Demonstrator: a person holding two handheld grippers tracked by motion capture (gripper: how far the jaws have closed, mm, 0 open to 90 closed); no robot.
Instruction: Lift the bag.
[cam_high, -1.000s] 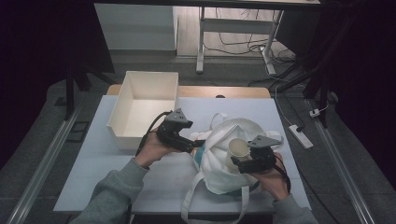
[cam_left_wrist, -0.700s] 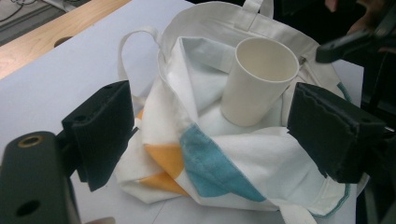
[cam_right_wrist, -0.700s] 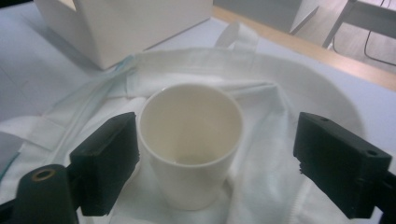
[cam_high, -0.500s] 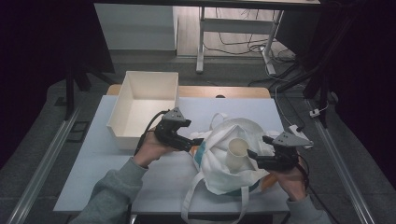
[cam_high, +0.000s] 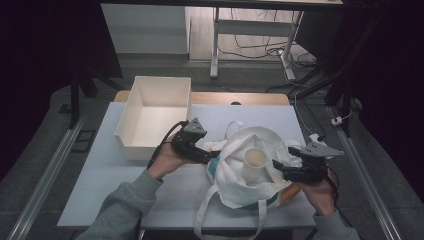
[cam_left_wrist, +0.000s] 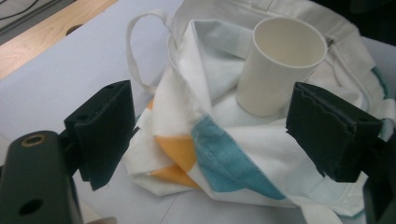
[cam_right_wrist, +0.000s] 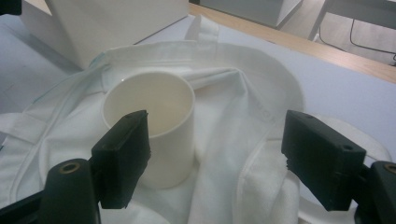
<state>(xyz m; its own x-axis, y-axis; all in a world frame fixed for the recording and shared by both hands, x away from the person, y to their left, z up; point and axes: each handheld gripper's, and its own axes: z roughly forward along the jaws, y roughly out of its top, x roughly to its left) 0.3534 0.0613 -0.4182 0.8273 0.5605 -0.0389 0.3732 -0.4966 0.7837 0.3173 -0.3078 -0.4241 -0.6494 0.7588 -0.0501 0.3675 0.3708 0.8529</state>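
Observation:
A white paper cup (cam_high: 255, 164) stands mouth up on a crumpled white tote bag (cam_high: 235, 182) with orange and teal patches. My left gripper (cam_high: 209, 156) is open at the bag's left edge, its jaws on either side of the folded cloth (cam_left_wrist: 233, 158), with the cup (cam_left_wrist: 278, 65) beyond them. My right gripper (cam_high: 281, 172) is open at the bag's right side and holds nothing. In the right gripper view its jaws (cam_right_wrist: 222, 147) stand wide apart, the cup (cam_right_wrist: 154, 112) just past the left one, and the bag's rim (cam_right_wrist: 261, 107) lies between them.
An empty white bin (cam_high: 131, 147) sits at the table's back left, close behind my left hand; its wall (cam_right_wrist: 107, 23) is in the right gripper view too. The bag's handles (cam_high: 205, 215) hang over the near table edge. A wooden strip (cam_high: 240, 98) runs along the far edge.
My right gripper has drawn back to the right, away from the cup, which stays standing on the bag. The left gripper has hardly moved.

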